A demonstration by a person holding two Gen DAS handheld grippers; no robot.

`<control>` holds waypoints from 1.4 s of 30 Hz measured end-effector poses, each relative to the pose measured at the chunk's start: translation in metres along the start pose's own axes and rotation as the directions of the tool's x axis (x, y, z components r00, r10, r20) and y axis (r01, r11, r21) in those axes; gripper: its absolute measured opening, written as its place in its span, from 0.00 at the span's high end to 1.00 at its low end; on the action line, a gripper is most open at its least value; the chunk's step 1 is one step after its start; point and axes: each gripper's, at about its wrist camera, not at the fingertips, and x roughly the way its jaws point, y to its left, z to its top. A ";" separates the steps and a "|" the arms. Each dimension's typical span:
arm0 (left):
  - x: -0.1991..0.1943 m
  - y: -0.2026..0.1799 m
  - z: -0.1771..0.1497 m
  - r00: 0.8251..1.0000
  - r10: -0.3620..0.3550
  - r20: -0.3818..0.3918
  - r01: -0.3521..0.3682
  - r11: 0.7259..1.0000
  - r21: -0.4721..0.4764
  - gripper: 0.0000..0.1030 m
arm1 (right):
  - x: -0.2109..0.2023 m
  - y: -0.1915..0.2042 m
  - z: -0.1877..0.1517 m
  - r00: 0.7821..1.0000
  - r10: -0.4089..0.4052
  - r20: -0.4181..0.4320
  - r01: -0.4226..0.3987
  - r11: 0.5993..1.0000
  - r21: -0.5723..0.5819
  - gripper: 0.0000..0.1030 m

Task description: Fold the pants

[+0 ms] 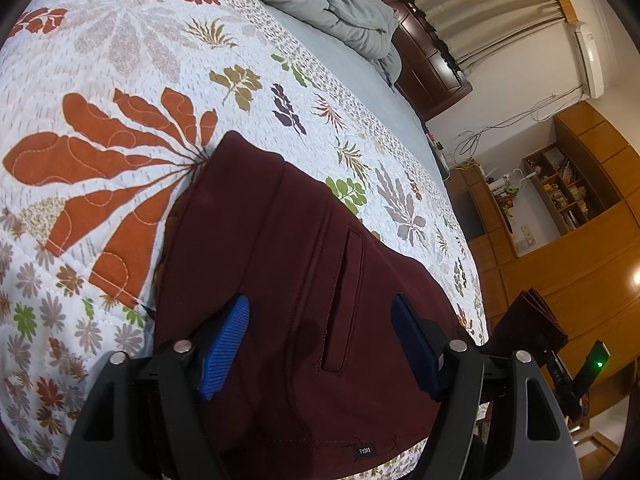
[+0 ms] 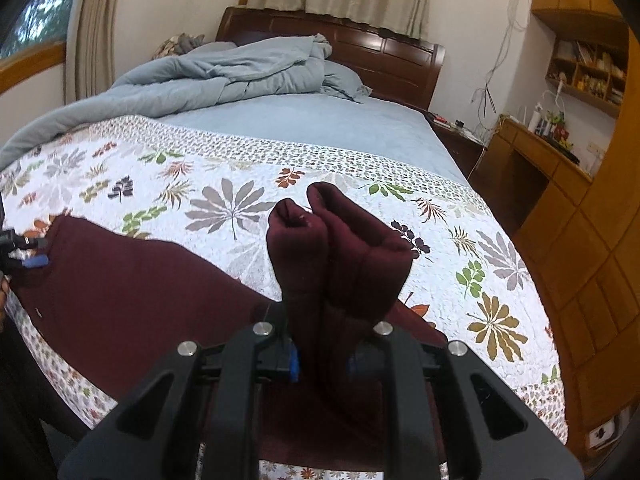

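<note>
Dark maroon pants (image 1: 280, 264) lie on the floral quilt, waist end near the bed's front edge with a small label and a slit pocket showing. My left gripper (image 1: 320, 344) is open just above the waist area, its blue pads (image 1: 226, 346) spread apart with no cloth between them. My right gripper (image 2: 320, 364) is shut on the pant legs' ends (image 2: 340, 248), which stick up bunched between the fingers, lifted off the quilt. The rest of the pants (image 2: 132, 288) stretch left across the bed. The right gripper with its cloth also shows in the left wrist view (image 1: 536, 320).
The white floral quilt (image 2: 224, 184) covers the bed's near half. A crumpled grey-blue duvet (image 2: 224, 72) lies by the dark wooden headboard (image 2: 384, 56). Wooden cabinets, shelves and a desk (image 2: 560, 168) stand to the right of the bed.
</note>
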 end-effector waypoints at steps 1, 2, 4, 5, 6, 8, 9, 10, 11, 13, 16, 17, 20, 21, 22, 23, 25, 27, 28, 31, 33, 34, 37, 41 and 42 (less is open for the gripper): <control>0.000 0.000 0.000 1.000 0.000 0.001 0.000 1.000 -0.001 0.28 | 0.001 0.003 -0.001 1.000 0.002 -0.005 -0.002 1.000 -0.006 0.85; 0.000 0.000 0.000 1.000 0.000 0.001 0.000 1.000 -0.001 0.28 | 0.002 0.005 -0.002 1.000 0.000 -0.007 0.000 1.000 -0.015 0.85; 0.000 0.000 0.000 1.000 -0.003 0.000 0.003 1.000 -0.002 0.28 | 0.004 0.012 -0.004 1.000 -0.005 -0.010 0.004 0.999 -0.037 0.85; -0.001 0.000 0.000 1.000 -0.003 0.000 0.003 1.000 -0.002 0.28 | 0.005 0.016 -0.006 1.000 -0.001 -0.014 0.000 0.999 -0.047 0.85; -0.001 0.000 -0.001 1.000 -0.004 0.000 0.004 1.000 -0.002 0.28 | 0.006 0.018 -0.006 1.000 0.001 -0.016 -0.002 0.999 -0.052 0.85; -0.002 0.000 -0.001 1.000 -0.005 0.000 0.005 1.000 -0.002 0.28 | 0.007 0.024 -0.008 1.000 -0.005 -0.016 0.004 0.997 -0.073 0.85; -0.002 0.000 -0.001 1.000 -0.006 0.000 0.006 1.000 -0.002 0.28 | 0.008 0.026 -0.009 1.000 -0.002 -0.018 0.000 0.997 -0.078 0.85; -0.002 0.000 -0.001 1.000 -0.005 0.000 0.005 1.000 -0.002 0.28 | 0.009 0.028 -0.009 1.000 0.001 -0.020 -0.002 0.997 -0.082 0.85; -0.002 0.000 -0.001 1.000 -0.005 0.000 0.005 1.000 -0.002 0.28 | 0.010 0.031 -0.011 1.000 0.000 -0.022 -0.002 0.996 -0.092 0.85; -0.002 0.000 -0.001 1.000 -0.006 0.000 0.006 1.000 -0.002 0.28 | 0.011 0.037 -0.014 1.000 -0.010 -0.021 0.007 0.993 -0.116 0.85; -0.002 0.000 -0.001 1.000 -0.005 0.000 0.005 1.000 -0.002 0.28 | 0.013 0.045 -0.018 1.000 -0.015 -0.027 0.011 0.989 -0.145 0.85; -0.002 0.000 -0.001 1.000 -0.006 0.000 0.006 1.000 -0.002 0.28 | 0.014 0.047 -0.019 0.999 -0.019 -0.027 0.015 0.988 -0.155 0.85; -0.002 -0.001 -0.002 1.000 -0.008 0.000 0.008 1.000 -0.003 0.28 | 0.016 0.057 -0.022 0.999 -0.038 -0.022 0.033 0.980 -0.196 0.85; -0.003 0.000 -0.002 1.000 -0.008 0.000 0.008 1.000 -0.002 0.28 | 0.017 0.058 -0.022 0.999 -0.043 -0.020 0.038 0.978 -0.207 0.85; -0.003 0.000 -0.002 1.000 -0.008 0.000 0.008 1.000 -0.002 0.28 | 0.018 0.061 -0.023 0.999 -0.051 -0.017 0.046 0.974 -0.223 0.85; -0.003 -0.001 -0.002 1.000 -0.009 0.000 0.009 1.000 -0.003 0.28 | 0.018 0.062 -0.024 0.998 -0.054 -0.017 0.049 0.972 -0.231 0.85; -0.003 -0.001 -0.002 1.000 -0.009 0.000 0.009 1.000 -0.003 0.28 | 0.020 0.065 -0.025 0.998 -0.064 -0.016 0.058 0.966 -0.251 0.85; -0.003 -0.001 -0.003 1.000 -0.011 0.000 0.011 1.000 -0.004 0.28 | 0.022 0.068 -0.026 0.997 -0.071 -0.018 0.064 0.960 -0.272 0.85; -0.003 -0.001 -0.003 1.000 -0.011 0.000 0.011 1.000 -0.004 0.28 | 0.024 0.070 -0.027 0.997 -0.071 -0.024 0.062 0.958 -0.281 0.85; -0.004 -0.001 -0.004 1.000 -0.016 -0.001 0.016 1.000 -0.004 0.28 | 0.026 0.076 -0.031 0.996 -0.091 -0.022 0.079 0.943 -0.323 0.85; -0.005 -0.001 -0.004 1.000 -0.017 -0.001 0.017 1.000 -0.003 0.28 | 0.029 0.084 -0.034 0.994 -0.104 -0.021 0.090 0.931 -0.354 0.85; -0.005 -0.002 -0.004 1.000 -0.018 -0.001 0.018 1.000 -0.003 0.28 | 0.031 0.088 -0.037 0.993 -0.114 -0.020 0.098 0.921 -0.377 0.85; -0.005 -0.002 -0.005 1.000 -0.020 -0.001 0.020 1.000 -0.005 0.28 | 0.035 0.100 -0.045 0.990 -0.143 -0.018 0.120 0.890 -0.439 0.85; -0.007 -0.001 -0.006 1.000 -0.029 0.001 0.029 0.999 -0.013 0.28 | 0.043 0.115 -0.059 0.981 -0.192 -0.006 0.161 0.834 -0.528 0.84; -0.007 -0.001 -0.006 1.000 -0.031 0.001 0.031 0.999 -0.015 0.28 | 0.045 0.119 -0.063 0.980 -0.200 -0.006 0.164 0.823 -0.544 0.84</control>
